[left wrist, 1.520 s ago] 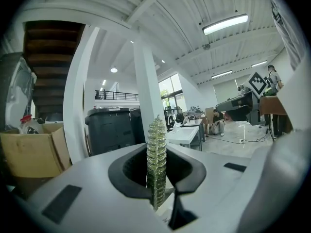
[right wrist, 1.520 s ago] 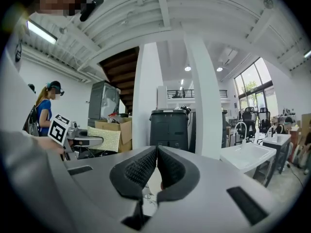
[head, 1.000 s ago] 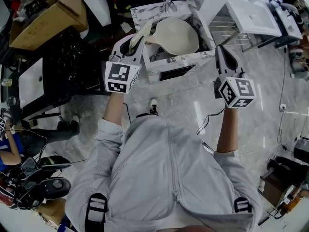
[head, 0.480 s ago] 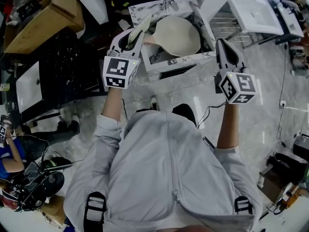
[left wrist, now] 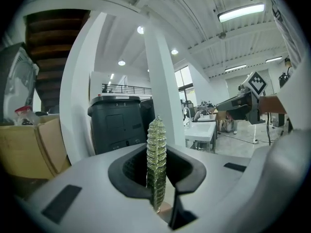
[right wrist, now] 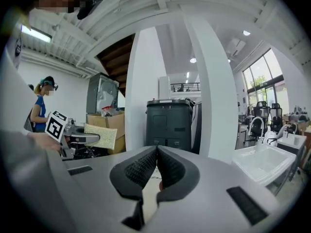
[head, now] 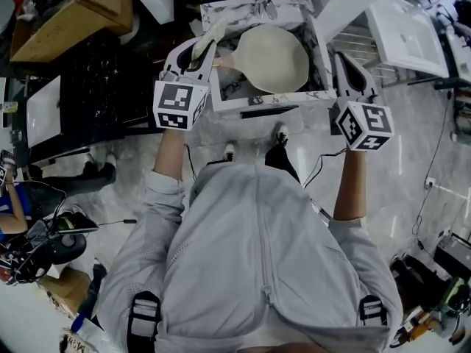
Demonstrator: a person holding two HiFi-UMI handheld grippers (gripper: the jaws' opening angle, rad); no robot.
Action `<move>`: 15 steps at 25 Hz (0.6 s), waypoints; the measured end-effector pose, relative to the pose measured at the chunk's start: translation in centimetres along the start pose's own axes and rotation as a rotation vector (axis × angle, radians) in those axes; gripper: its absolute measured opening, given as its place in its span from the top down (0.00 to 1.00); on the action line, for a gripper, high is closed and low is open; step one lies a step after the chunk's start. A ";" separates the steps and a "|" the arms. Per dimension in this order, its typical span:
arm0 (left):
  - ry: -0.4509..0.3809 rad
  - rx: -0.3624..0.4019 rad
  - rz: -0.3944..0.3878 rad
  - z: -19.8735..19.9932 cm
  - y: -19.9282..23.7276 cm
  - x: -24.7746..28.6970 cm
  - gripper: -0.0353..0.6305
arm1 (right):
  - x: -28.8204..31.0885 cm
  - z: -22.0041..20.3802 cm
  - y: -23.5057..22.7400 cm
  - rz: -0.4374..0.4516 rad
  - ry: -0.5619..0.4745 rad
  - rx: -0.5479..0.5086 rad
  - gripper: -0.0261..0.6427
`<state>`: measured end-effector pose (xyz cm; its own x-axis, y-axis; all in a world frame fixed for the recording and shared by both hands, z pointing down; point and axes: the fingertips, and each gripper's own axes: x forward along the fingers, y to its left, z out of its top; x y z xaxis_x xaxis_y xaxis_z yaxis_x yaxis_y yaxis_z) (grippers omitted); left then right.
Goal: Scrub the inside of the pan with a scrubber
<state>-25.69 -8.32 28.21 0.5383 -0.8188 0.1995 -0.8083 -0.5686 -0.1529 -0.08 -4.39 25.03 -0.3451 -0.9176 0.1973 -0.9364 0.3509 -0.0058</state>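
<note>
Cream round pan [head: 271,57] lies in marble-sided sink [head: 221,9]. Left hand-held gripper [head: 200,56], just left of pan, grasps flat yellow-green scrubber [left wrist: 156,149]. Right hand-held gripper [right wrist: 156,153], right of pan, clenched and empty. Likely approach step; next, lower scrubber onto pan's inside.

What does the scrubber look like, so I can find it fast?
Find the marbled sink at the top of the head view, with a pale round pan inside. Just left of the pan, the left gripper pinches the scrubber: a thin, yellow-green ribbed pad, unlike the smooth pan.
</note>
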 end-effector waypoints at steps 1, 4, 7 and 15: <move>0.005 -0.005 0.017 0.1 -0.2 0.4 0.85 | 0.5 -0.1 -0.8 0.021 0.005 -0.001 0.91; 0.016 -0.018 0.055 0.6 -0.9 1.9 0.85 | 2.0 0.2 -2.9 0.072 0.005 -0.012 0.91; 0.030 -0.031 0.084 0.5 -1.9 3.2 0.85 | 3.5 -0.1 -4.4 0.118 0.007 -0.007 0.91; 0.088 -0.057 0.147 -1.3 -4.2 7.8 0.85 | 7.0 -2.2 -8.5 0.220 0.028 0.004 0.91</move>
<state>-18.43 -12.24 31.62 0.3920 -0.8815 0.2633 -0.8905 -0.4354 -0.1318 5.58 -13.35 28.61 -0.5396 -0.8131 0.2182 -0.8388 0.5416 -0.0561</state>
